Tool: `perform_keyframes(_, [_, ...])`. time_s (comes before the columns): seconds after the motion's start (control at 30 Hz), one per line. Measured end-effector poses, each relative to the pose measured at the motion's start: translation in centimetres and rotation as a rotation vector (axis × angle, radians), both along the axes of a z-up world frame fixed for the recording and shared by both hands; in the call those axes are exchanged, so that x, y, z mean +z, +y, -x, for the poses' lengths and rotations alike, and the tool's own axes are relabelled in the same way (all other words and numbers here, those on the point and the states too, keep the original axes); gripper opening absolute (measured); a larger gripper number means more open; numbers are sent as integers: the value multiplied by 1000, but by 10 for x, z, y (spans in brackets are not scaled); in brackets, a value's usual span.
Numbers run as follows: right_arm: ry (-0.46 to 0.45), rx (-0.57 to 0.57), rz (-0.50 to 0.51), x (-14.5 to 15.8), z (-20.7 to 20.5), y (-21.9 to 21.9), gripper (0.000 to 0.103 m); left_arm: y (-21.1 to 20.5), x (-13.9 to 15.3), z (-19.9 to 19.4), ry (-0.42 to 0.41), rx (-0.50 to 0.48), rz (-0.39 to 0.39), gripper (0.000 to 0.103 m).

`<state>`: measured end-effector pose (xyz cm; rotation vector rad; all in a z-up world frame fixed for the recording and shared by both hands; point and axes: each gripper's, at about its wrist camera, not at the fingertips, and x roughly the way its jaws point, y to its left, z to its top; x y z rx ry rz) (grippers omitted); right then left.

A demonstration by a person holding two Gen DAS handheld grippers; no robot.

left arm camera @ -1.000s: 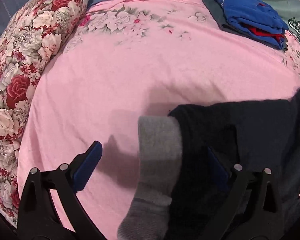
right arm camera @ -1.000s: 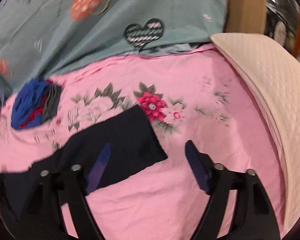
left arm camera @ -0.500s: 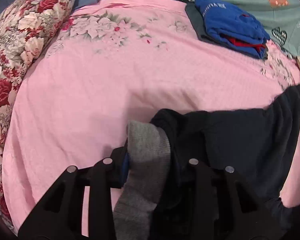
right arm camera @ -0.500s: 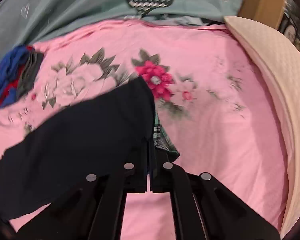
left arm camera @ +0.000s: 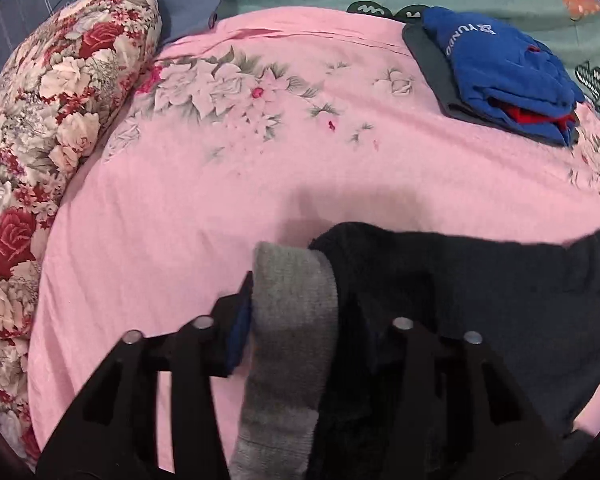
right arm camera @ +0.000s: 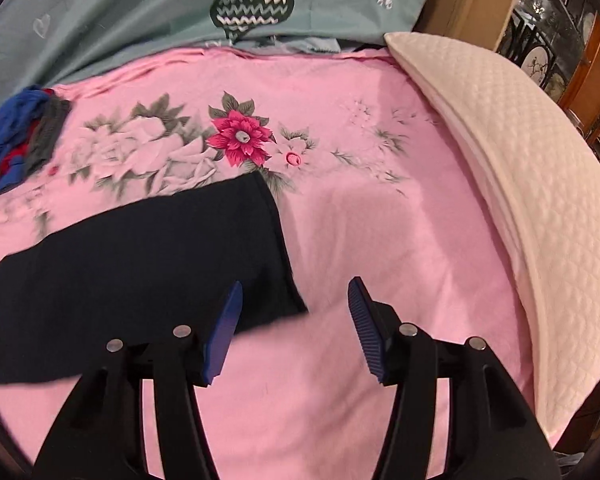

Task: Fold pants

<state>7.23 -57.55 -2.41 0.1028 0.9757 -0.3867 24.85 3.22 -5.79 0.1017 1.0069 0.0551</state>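
Dark navy pants [left arm camera: 480, 280] with a grey waistband [left arm camera: 292, 312] lie across the pink floral bedsheet [left arm camera: 220, 200]. My left gripper [left arm camera: 300, 320] is shut on the grey waistband and the dark fabric beside it. In the right wrist view the pants' leg end [right arm camera: 160, 248] lies flat on the sheet. My right gripper [right arm camera: 294, 320] is open and empty, just past the corner of the leg hem; its left finger is over the fabric edge.
A floral pillow [left arm camera: 40, 152] lies along the left. A folded pile of blue, red and grey clothes [left arm camera: 500, 72] sits at the back; it also shows in the right wrist view [right arm camera: 16, 136]. A white quilted pillow [right arm camera: 520, 168] lies on the right. A teal blanket [right arm camera: 180, 8] lies behind.
My right gripper was shut on the leg hem half a second ago; it has let go and opened, and the leg lies flat. My left gripper closed on the waistband and stays shut.
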Motion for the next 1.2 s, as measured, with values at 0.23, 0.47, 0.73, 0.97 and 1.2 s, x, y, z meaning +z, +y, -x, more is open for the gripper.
perform_keyframes(0.23, [-3, 125, 0, 36, 167, 37, 80, 29, 46, 95, -127, -120, -20, 92])
perform_keyframes(0.47, [80, 129, -113, -15, 257, 62, 84, 27, 9, 163, -28, -232, -61, 93])
perform_keyframes(0.73, [121, 235, -141, -36, 231, 96, 5, 45, -10, 178, 6, -189, -14, 94])
perform_keyframes(0.97, [-97, 148, -74, 62, 184, 49, 4, 44, -4, 189, -18, -193, 7, 93])
perform_keyframes(1.2, [117, -43, 59, -13, 93, -8, 47, 28, -5, 188, -26, -192, 7, 93])
